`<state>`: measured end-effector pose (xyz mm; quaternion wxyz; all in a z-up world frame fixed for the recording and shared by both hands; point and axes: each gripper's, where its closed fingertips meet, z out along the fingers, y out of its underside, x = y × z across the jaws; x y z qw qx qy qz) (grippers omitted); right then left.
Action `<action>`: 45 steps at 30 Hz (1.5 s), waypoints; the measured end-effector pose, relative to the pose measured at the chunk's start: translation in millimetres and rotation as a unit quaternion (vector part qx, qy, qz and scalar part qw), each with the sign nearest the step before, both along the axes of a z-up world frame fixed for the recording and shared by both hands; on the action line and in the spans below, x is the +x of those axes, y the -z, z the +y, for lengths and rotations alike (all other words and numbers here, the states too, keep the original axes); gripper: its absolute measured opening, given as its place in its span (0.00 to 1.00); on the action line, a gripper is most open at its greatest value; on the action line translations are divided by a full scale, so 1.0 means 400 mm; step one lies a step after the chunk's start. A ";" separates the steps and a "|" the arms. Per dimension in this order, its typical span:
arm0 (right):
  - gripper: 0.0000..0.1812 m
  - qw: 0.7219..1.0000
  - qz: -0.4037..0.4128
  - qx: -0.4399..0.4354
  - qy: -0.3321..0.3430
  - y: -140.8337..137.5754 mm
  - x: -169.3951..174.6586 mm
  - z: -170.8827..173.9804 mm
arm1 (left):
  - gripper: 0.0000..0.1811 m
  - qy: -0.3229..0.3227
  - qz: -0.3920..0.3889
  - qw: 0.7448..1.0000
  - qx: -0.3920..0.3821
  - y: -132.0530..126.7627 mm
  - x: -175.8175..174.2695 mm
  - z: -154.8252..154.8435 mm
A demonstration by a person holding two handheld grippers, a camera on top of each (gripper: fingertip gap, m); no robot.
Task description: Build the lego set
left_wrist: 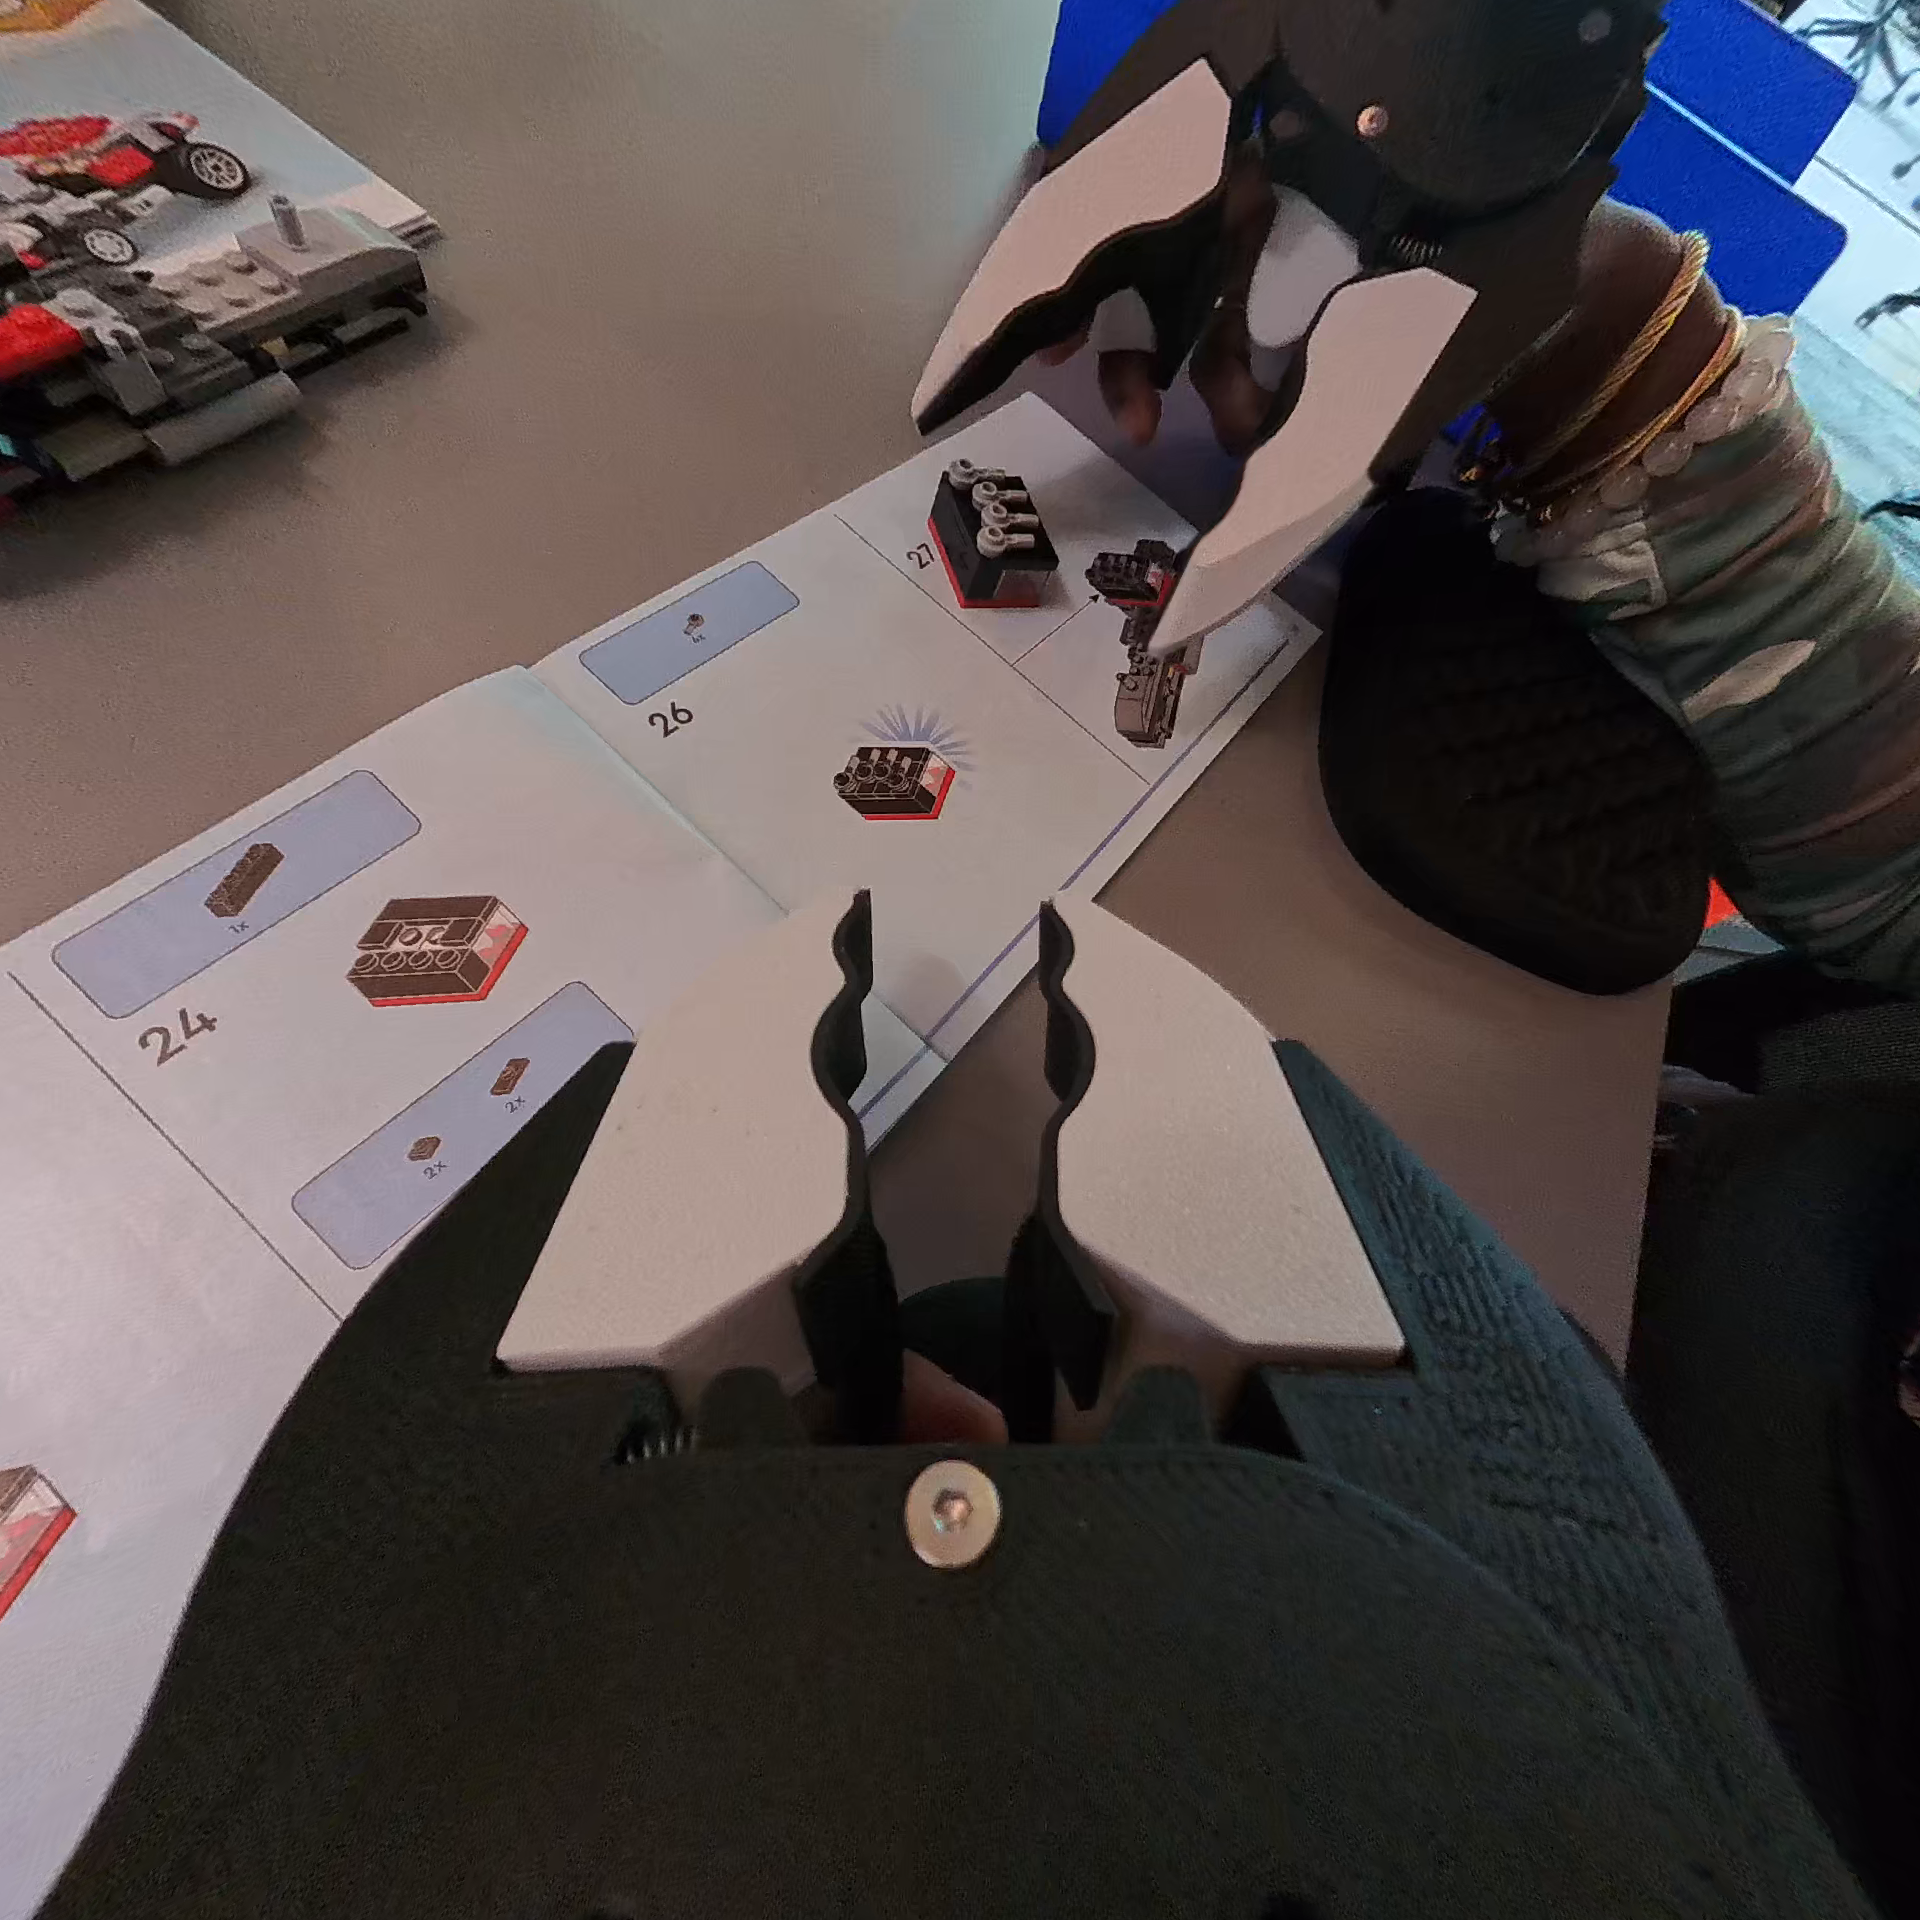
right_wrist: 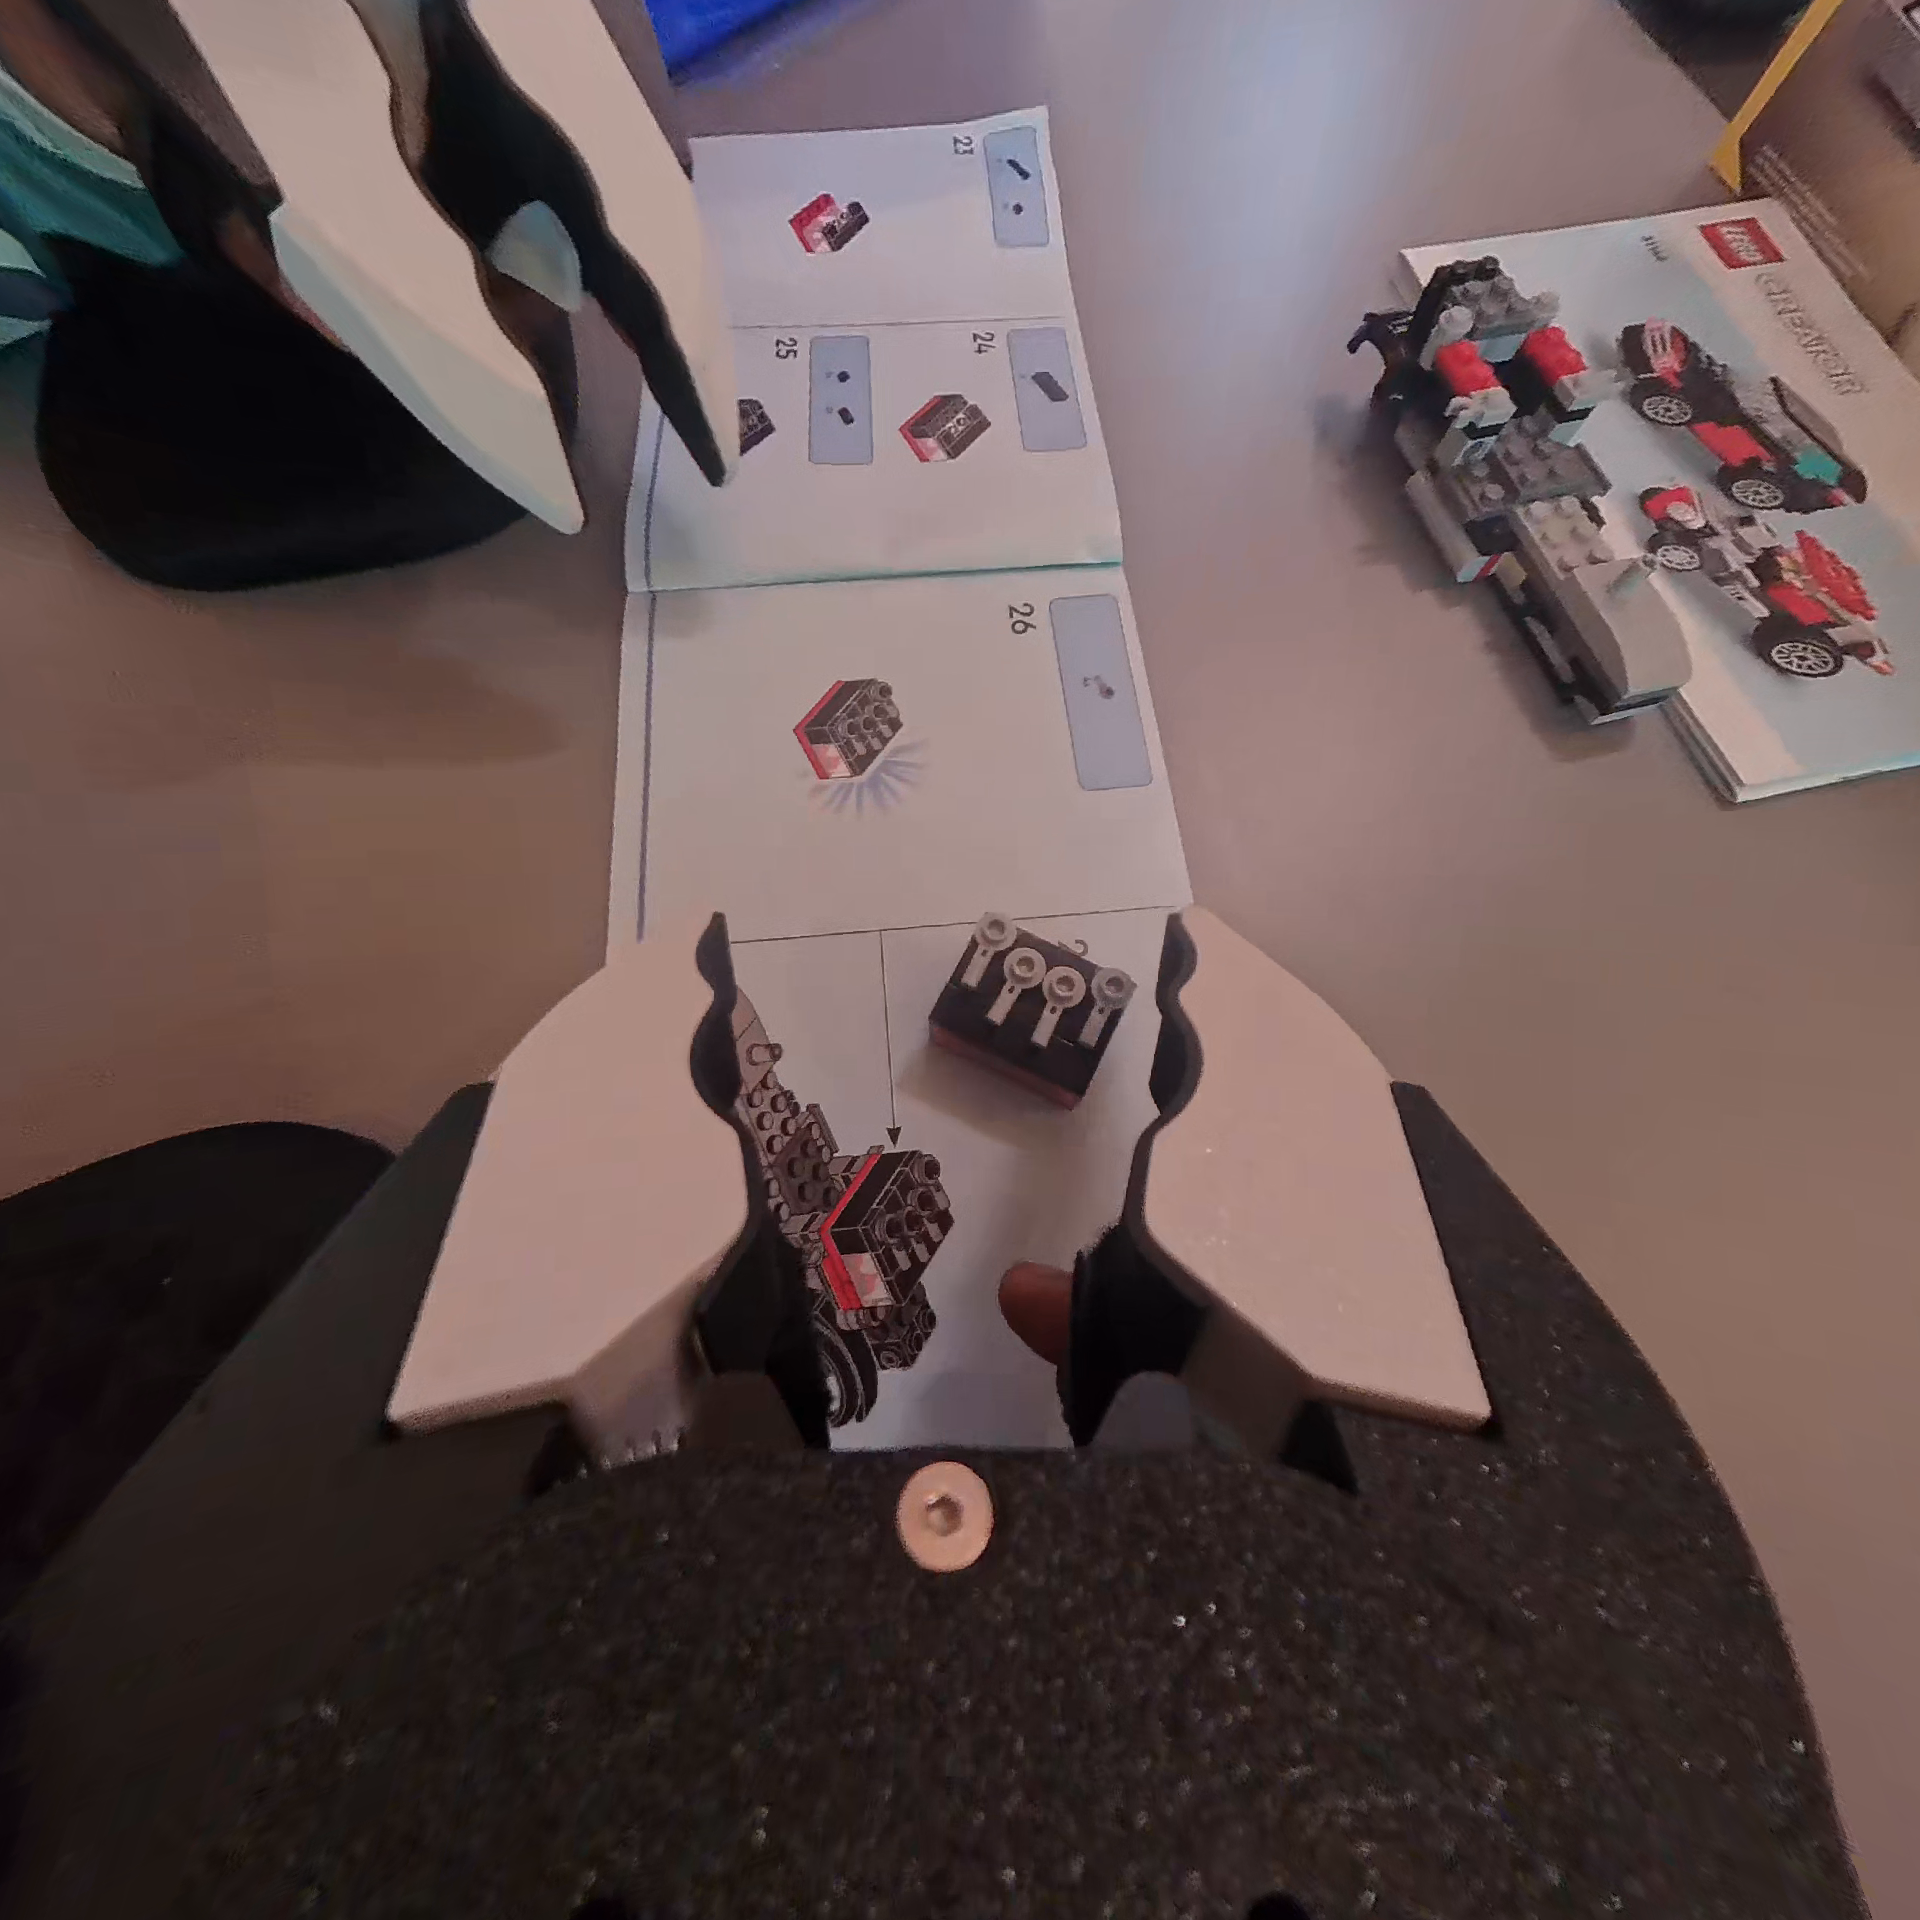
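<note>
A small black block with a red base and several grey knobbed pieces on top (right_wrist: 1029,1023) lies on the open instruction booklet (right_wrist: 904,831). My right gripper (right_wrist: 945,925) is open and empty, and the block sits between its fingers, nearer the right one, touching neither. In the left wrist view the block (left_wrist: 992,540) lies under the open right gripper (left_wrist: 1044,530). My left gripper (left_wrist: 956,914) is open and empty over the booklet's (left_wrist: 623,790) near edge. It also shows in the right wrist view (right_wrist: 642,502). The part-built grey, black and red car (right_wrist: 1538,520) stands apart (left_wrist: 156,322).
The car rests partly on a second closed booklet (right_wrist: 1818,665) on the grey table (right_wrist: 1351,935). A black rounded object (left_wrist: 1507,748) sits beside the open booklet. A forearm with bracelets (left_wrist: 1662,364) holds the right gripper. A yellow-edged box (right_wrist: 1808,125) stands at the far corner.
</note>
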<state>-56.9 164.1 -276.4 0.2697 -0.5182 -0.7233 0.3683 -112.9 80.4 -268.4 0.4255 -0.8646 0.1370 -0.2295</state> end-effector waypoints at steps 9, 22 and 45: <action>0.39 0.997 0.051 -0.042 0.024 -0.027 0.004 0.039 | 0.18 0.019 -0.046 0.999 -0.010 -0.015 0.004 -0.001; 0.49 0.997 -0.043 0.057 0.005 0.018 0.027 0.004 | 0.19 -0.057 0.116 0.990 0.060 -0.022 -0.058 0.044; 0.26 0.993 -0.097 0.035 0.057 0.050 0.077 0.059 | 0.20 0.005 0.094 0.994 -0.063 0.068 -0.028 0.025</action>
